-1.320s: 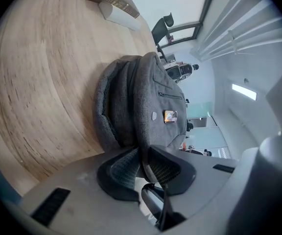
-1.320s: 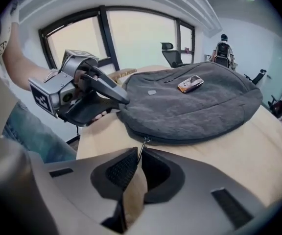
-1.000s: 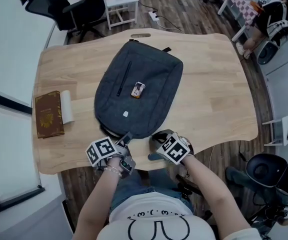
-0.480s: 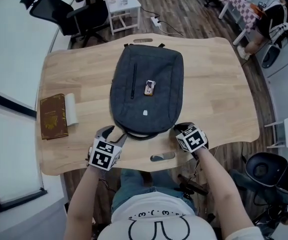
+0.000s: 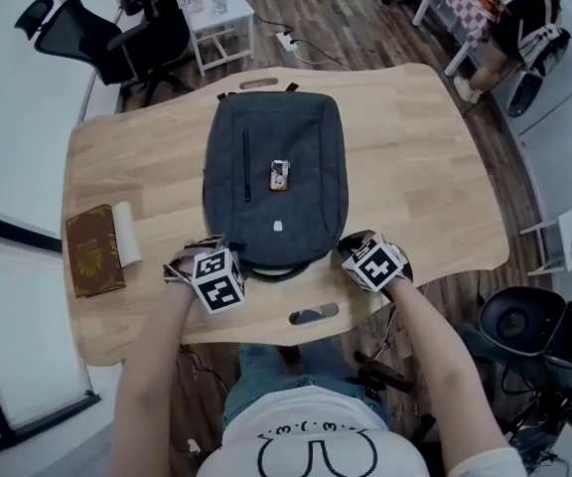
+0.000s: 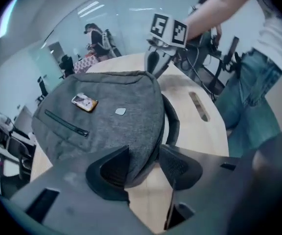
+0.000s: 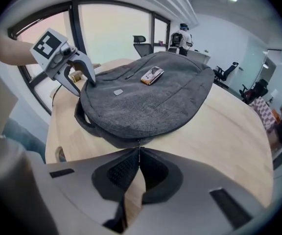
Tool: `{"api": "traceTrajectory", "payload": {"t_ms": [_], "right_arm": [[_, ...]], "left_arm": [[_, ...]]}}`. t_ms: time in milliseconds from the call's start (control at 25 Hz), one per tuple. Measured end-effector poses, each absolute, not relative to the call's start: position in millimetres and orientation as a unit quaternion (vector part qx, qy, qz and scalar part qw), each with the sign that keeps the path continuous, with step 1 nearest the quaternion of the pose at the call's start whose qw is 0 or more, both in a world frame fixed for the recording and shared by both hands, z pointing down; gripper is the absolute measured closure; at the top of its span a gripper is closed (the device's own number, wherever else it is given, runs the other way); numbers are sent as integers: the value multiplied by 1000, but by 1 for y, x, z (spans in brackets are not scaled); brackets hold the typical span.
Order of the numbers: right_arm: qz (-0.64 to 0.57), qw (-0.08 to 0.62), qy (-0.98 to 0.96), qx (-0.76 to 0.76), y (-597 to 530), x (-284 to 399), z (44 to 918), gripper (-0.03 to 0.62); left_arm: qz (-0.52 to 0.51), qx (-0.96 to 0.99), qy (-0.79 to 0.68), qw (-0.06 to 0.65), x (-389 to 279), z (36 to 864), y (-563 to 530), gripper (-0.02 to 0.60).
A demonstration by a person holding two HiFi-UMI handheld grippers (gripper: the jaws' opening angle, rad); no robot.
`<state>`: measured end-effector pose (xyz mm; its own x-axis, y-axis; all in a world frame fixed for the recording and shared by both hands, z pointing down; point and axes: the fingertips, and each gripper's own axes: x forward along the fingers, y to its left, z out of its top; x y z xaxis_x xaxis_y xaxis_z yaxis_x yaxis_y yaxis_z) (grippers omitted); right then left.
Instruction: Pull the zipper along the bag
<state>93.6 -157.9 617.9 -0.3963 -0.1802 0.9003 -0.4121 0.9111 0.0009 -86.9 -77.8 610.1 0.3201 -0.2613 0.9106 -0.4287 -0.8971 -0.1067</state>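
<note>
Zipper pull [image 7: 139,147] at the bag's [image 5: 276,182] near right edge is pinched between the pressed-together jaws of the right gripper [image 7: 139,155]. The bag lies flat in the middle of the table [image 5: 425,177]. The left gripper [image 6: 143,161] has its jaws apart, having just been opening, with the bag's near left corner between them. A book [image 5: 92,249] lies well apart at the left.

We find the right tongs [image 7: 139,154] closed on a thin dark tab [image 7: 139,148] at the bag [image 7: 151,97] rim, too small to identify. In the head view their marker cube [image 5: 373,263] covers the jaws. Print on the bag's small card [image 5: 279,175] and the book [image 5: 92,249] cover is illegible.
</note>
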Motion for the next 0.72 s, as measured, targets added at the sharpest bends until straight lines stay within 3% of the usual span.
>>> {"api": "traceTrajectory", "payload": {"t_ms": [320, 720], "right_arm": [[150, 479, -843, 194, -131, 90, 600, 531], [244, 446, -842, 180, -76, 35, 599, 522]], "left_arm": [[466, 800, -296, 237, -85, 610, -93, 413], [462, 778, -325, 274, -80, 613, -96, 417]]}}
